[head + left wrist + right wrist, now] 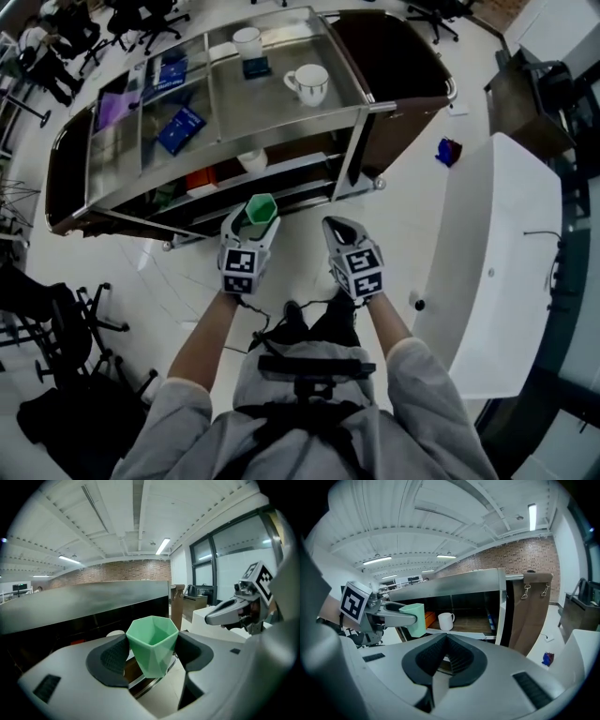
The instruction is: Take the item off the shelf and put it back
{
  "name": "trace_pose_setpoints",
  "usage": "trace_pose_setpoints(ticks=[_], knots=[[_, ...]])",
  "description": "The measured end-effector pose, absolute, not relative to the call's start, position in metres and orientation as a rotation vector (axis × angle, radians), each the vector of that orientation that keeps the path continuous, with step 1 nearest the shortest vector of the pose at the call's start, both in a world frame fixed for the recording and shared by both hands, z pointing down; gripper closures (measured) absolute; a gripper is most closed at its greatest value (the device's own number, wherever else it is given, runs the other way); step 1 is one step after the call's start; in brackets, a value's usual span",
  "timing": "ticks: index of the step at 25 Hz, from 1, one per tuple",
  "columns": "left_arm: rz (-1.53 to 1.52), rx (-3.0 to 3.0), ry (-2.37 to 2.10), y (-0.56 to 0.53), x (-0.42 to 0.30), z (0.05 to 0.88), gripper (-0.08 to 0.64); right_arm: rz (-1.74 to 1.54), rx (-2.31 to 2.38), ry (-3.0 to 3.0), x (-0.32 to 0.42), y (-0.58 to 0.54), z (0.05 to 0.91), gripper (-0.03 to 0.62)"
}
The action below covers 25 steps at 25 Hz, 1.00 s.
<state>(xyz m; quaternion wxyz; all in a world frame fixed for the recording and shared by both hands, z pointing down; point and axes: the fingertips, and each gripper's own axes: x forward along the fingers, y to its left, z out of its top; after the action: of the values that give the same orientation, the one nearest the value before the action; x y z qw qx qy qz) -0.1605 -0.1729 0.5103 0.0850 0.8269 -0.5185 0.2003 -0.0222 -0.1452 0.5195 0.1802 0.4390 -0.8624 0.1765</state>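
A green faceted cup (260, 208) sits between the jaws of my left gripper (255, 216), just in front of the metal shelf unit (281, 114). In the left gripper view the cup (153, 644) stands upright, with both dark pads of the left gripper (153, 652) pressed against its sides. My right gripper (342, 228) hovers beside it on the right, with its jaws together and nothing between them. The right gripper view shows its own pads (459, 660) meeting, with the left gripper (401, 618) and the cup (414, 619) off to the left.
A white mug (309, 82), a white cup (247, 41) and a blue box (181, 128) lie on the top shelf. Another white mug (446, 620) stands on a lower shelf. A white table (497, 272) is at the right and office chairs (75, 328) are at the left.
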Motion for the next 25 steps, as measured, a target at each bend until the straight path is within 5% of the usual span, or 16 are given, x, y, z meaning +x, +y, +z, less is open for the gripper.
trace_pose_setpoints(ticks=[25], knots=[[0.583,2.649,-1.492,-0.379,-0.051,0.588,0.249,0.516,1.299,-2.442,-0.007,-0.288,0.589,0.583]])
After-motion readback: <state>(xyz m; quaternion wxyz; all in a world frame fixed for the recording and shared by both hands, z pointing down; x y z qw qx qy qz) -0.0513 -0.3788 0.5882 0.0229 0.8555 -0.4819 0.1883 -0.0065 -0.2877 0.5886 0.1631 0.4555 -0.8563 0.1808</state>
